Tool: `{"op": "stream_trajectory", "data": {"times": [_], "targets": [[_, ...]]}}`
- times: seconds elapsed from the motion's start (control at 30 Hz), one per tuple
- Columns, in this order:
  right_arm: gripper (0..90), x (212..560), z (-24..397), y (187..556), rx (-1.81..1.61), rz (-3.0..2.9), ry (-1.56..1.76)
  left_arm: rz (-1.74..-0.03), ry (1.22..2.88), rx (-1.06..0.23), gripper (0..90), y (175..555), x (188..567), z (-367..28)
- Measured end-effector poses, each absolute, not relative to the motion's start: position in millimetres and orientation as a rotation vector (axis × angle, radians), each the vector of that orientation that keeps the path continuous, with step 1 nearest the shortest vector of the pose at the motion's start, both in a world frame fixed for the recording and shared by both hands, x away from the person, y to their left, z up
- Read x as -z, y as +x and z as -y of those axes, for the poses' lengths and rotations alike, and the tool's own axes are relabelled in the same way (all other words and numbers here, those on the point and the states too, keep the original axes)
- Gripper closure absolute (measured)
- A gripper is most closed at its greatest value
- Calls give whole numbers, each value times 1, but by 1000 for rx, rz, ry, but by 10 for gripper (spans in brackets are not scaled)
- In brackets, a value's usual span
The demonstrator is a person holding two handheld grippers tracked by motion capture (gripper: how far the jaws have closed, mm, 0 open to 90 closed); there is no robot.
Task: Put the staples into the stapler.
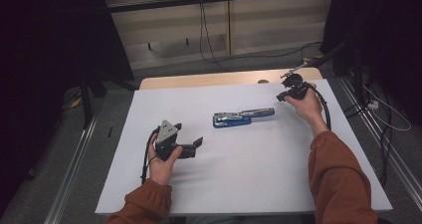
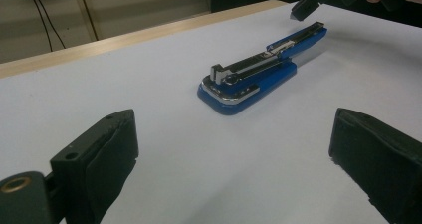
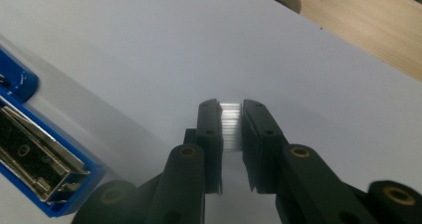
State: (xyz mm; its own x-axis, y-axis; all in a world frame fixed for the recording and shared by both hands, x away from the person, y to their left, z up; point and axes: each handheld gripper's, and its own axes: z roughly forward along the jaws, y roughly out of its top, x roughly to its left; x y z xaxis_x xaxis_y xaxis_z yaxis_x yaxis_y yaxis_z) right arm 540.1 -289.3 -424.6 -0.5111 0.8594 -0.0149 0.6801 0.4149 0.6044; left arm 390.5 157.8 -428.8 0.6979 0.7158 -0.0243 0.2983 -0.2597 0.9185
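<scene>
A blue stapler (image 1: pixel 243 117) lies flipped open on the white table top (image 1: pixel 239 179), its metal magazine facing up (image 2: pixel 254 74). My left gripper (image 1: pixel 189 134) rests low on the table to the stapler's left, jaws wide open and aimed at it, with nothing between them (image 2: pixel 234 154). My right gripper (image 1: pixel 284 95) hovers just past the stapler's far right end (image 3: pixel 35 159). It is shut (image 3: pixel 230 109) on a silvery strip of staples (image 3: pixel 230 124). The left gripper view also catches the tip of the right gripper (image 2: pixel 303 7) above the stapler's end.
A bare wooden strip (image 1: pixel 224 78) runs along the table's far edge, with a small round thing (image 1: pixel 263 81) on it. Cables trail across the floor beyond. Black curtains hang at both sides. White surface stretches in front of the stapler.
</scene>
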Motion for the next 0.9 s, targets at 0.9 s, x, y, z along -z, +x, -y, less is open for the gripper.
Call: {"op": "stream_trajectory", "data": {"times": [0.9], "targets": [[794,403,268,520,-956,-2346,1144,-794,1845,-503,47,389,428,-157]]}}
